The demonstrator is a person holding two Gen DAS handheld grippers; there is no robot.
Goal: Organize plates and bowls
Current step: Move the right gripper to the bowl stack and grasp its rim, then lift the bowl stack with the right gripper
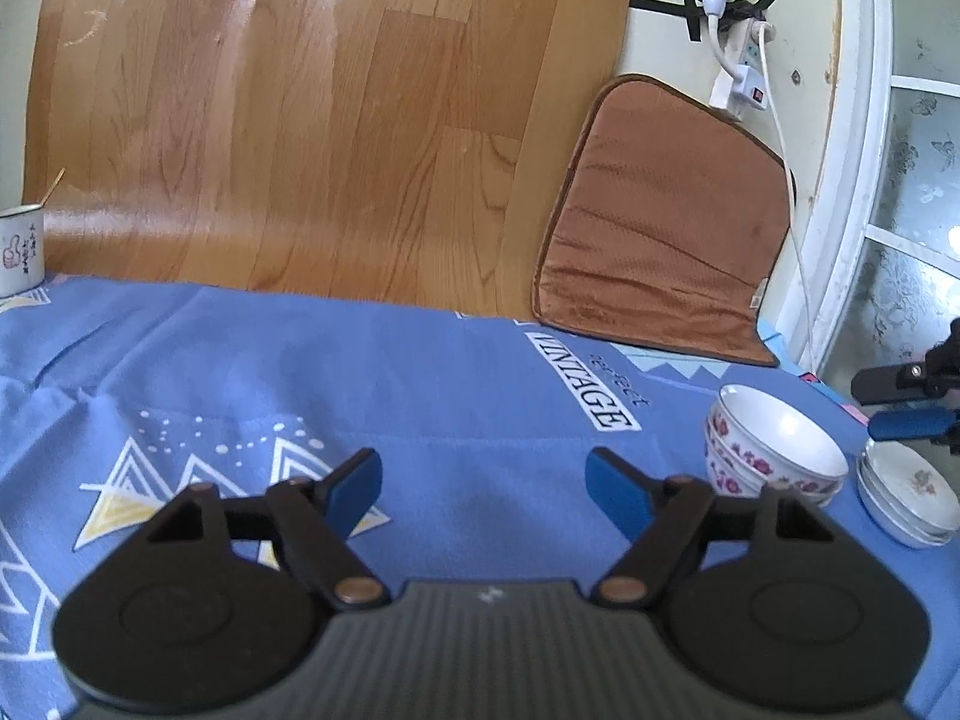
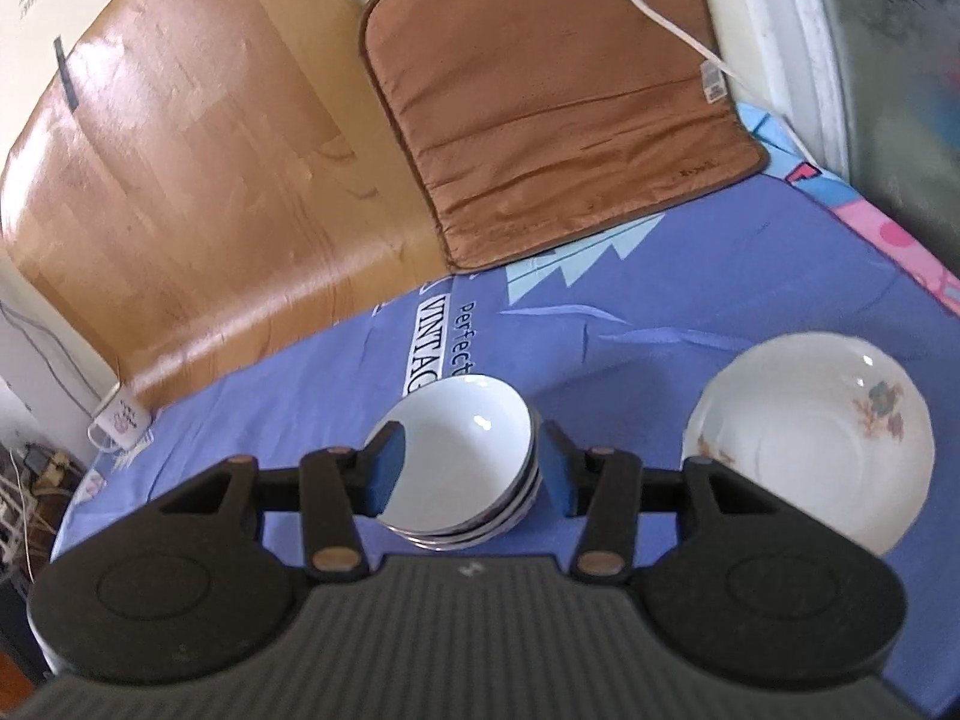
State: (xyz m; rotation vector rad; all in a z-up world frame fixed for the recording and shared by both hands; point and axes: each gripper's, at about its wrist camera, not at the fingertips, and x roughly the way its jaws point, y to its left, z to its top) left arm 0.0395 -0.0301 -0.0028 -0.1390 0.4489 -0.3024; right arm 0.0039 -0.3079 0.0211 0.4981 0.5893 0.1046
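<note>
A stack of white bowls point(image 1: 774, 450) with pink flowers on the outside stands tilted on the blue cloth, at the right of the left wrist view. Right beside it lies a stack of shallow white plates point(image 1: 906, 492) with a faint flower print. My left gripper point(image 1: 483, 468) is open over bare cloth, left of the bowls, with nothing between its fingers. My right gripper point(image 1: 864, 405) hangs above the plates, pointing at the bowls and just short of their rim. In the right wrist view the bowls point(image 2: 468, 462) show between and beyond the right gripper point(image 2: 469, 438), which is open. The plates point(image 2: 828, 450) lie to its right.
A blue patterned cloth point(image 1: 420, 372) covers the surface. A brown cushion point(image 1: 660, 228) leans against the back at right, beside a wood-grain board point(image 1: 270, 120). A white mug point(image 1: 21, 252) stands at the far left edge. A power strip with cords point(image 1: 744, 60) hangs by the window frame.
</note>
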